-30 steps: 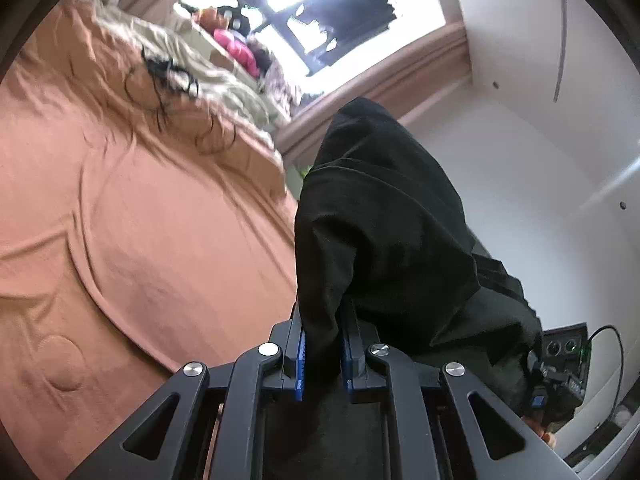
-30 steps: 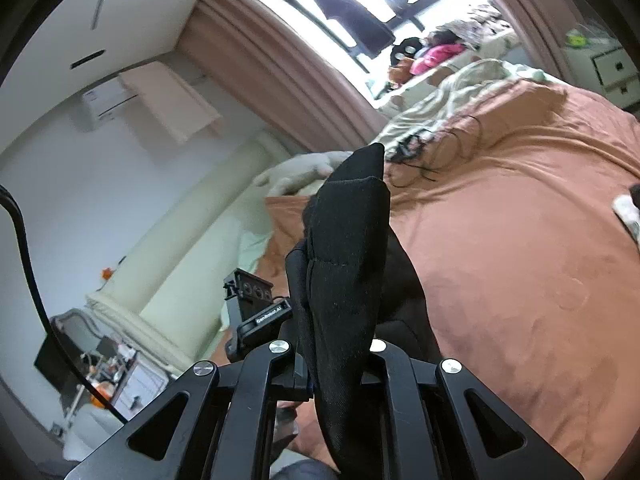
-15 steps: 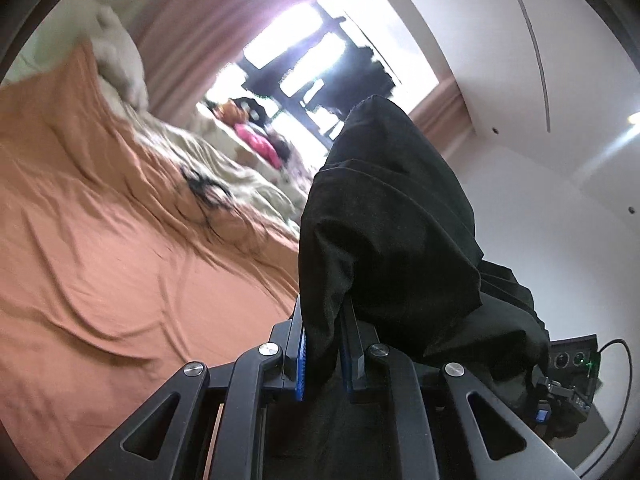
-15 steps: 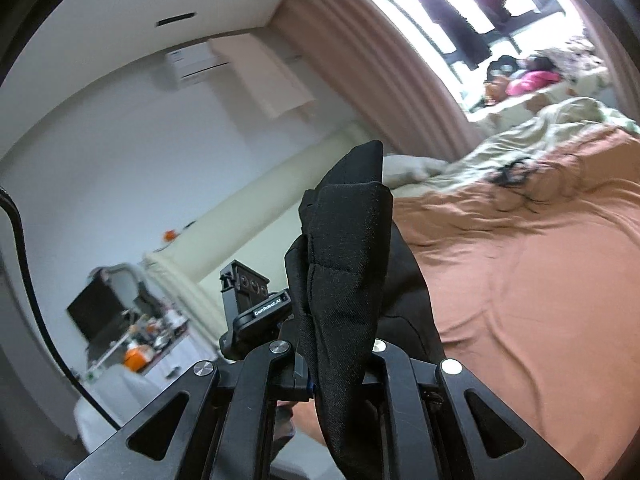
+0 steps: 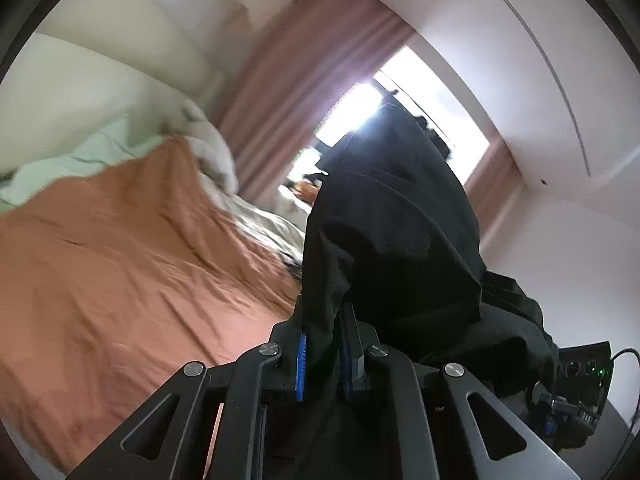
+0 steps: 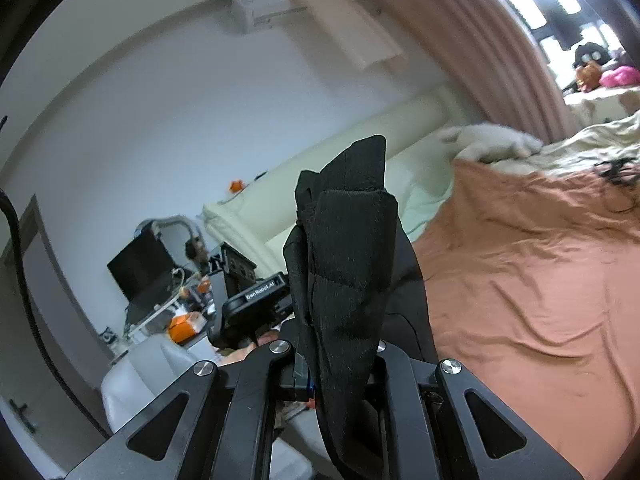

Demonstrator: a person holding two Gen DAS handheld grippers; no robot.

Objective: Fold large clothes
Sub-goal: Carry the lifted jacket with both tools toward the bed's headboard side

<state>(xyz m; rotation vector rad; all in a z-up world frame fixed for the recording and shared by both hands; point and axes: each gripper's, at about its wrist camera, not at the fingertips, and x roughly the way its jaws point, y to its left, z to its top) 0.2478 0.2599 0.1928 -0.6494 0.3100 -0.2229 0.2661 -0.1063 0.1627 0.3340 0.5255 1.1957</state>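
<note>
Black garment (image 5: 384,240): clamped in left gripper (image 5: 323,354) and right gripper (image 6: 340,376), carried above bed (image 6: 540,280). Next: spread flat ahead.

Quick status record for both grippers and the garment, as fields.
left gripper: shut on black garment
right gripper: shut on black garment
garment: bunched, held up off the bed, spanning both grippers
bed: orange sheet, wrinkled, nothing black lying on the part in view
fold: not yet laid down
</note>
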